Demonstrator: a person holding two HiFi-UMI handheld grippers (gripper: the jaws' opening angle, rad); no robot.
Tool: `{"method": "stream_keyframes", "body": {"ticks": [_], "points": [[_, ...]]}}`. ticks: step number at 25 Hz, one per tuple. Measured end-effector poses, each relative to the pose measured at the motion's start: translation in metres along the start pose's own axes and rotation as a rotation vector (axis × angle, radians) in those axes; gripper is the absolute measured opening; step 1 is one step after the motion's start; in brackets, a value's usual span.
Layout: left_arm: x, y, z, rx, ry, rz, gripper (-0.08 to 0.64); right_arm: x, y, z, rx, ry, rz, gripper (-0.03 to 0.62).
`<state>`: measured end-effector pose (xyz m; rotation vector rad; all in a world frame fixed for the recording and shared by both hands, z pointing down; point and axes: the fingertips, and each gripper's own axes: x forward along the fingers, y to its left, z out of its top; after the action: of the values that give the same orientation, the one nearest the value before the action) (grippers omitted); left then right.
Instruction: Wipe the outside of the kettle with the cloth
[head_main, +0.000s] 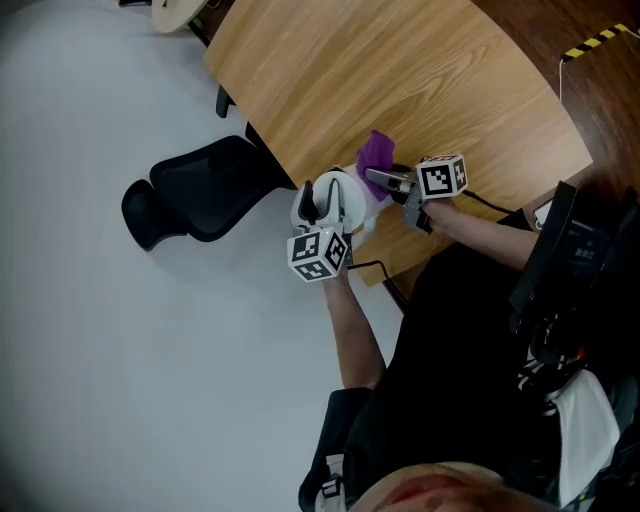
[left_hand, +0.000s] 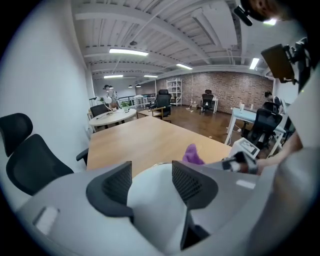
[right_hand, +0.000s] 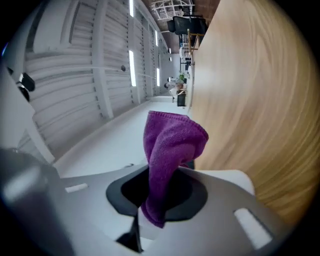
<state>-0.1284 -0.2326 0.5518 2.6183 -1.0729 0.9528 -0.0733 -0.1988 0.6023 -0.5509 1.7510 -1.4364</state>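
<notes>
Left gripper (left_hand: 152, 175): jaws set apart and pressed on either side of the kettle (left_hand: 150, 212), whose smooth white rounded body fills the gap between the ribbed black pads. This view cuts the kettle off below the jaws, so spout, base and handle cannot be made out here.

Right gripper (right_hand: 160, 192): jaws closed on the cloth (right_hand: 172, 142), a purple, fine-looped towelling bunched into a soft upright fold. Its lower end disappears into the dark recess between the jaws.

Head view: the kettle (head_main: 345, 200) stands at the near edge of the table (head_main: 400, 70), white and rounded, with a black part on top. The left gripper's marker cube (head_main: 320, 253) covers its near side. The cloth (head_main: 377, 152) shows only as a small purple patch just to the far right of the kettle, at the tip of the right gripper (head_main: 385, 180). No view settles whether fabric and kettle touch.

The left gripper view adds the cloth (left_hand: 192, 154) as a purple peak beyond the kettle's right shoulder, with the right gripper beside it. The right gripper view alone resolves the cloth's pile and folds.

Surroundings: the table top is light wood grain with a curved edge. A black office chair (head_main: 195, 190) stands to its left on a pale grey floor (head_main: 100, 380). Only the left gripper view shows the far brick wall (left_hand: 235, 90).
</notes>
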Motion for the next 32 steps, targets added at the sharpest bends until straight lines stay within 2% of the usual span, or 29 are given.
{"method": "stream_keyframes", "body": {"ticks": [3,5,9,11,16,18,19,21,23,24,25,27,29,32], "points": [[-0.001,-0.003,0.002,0.004,-0.016,-0.005,0.131,-0.014,-0.092,-0.009,0.012,0.082,-0.238,0.061],[-0.002,0.000,0.003,0.000,-0.019,-0.007,0.132,-0.016,-0.137,-0.015,0.047,0.140,-0.335,0.061],[-0.002,0.004,0.000,-0.004,-0.021,-0.023,0.129,-0.012,-0.152,-0.019,0.038,0.199,-0.369,0.061],[-0.002,0.002,-0.003,0.030,-0.024,-0.063,0.130,-0.015,-0.150,-0.024,0.036,0.201,-0.370,0.061],[-0.006,-0.025,-0.003,0.203,-0.048,-0.287,0.132,-0.040,-0.147,-0.041,0.060,0.202,-0.366,0.061],[-0.008,-0.028,0.000,0.193,-0.041,-0.279,0.133,-0.047,-0.126,-0.035,0.073,0.175,-0.311,0.063],[-0.009,-0.026,0.002,0.167,-0.039,-0.232,0.137,-0.046,-0.102,-0.026,0.072,0.138,-0.239,0.063],[-0.011,-0.012,0.001,0.089,-0.031,-0.105,0.137,-0.032,-0.037,-0.005,0.061,0.068,-0.034,0.063],[-0.011,0.000,-0.006,-0.007,-0.018,-0.023,0.137,-0.011,0.032,0.009,0.002,0.053,0.158,0.063],[-0.010,0.003,-0.009,-0.038,-0.015,-0.004,0.137,-0.002,0.058,0.012,-0.039,0.059,0.220,0.063],[-0.009,0.004,-0.011,-0.050,-0.014,0.007,0.141,0.004,0.071,0.011,-0.052,0.065,0.241,0.063],[-0.010,0.002,-0.012,-0.046,-0.014,0.013,0.137,0.006,0.055,0.004,-0.019,0.062,0.183,0.063],[-0.011,-0.001,-0.010,-0.029,-0.023,0.008,0.140,-0.003,0.002,-0.007,0.028,0.070,0.030,0.063],[-0.012,-0.005,-0.008,0.014,-0.048,-0.004,0.141,-0.018,-0.087,-0.020,0.058,0.137,-0.208,0.061]]}}
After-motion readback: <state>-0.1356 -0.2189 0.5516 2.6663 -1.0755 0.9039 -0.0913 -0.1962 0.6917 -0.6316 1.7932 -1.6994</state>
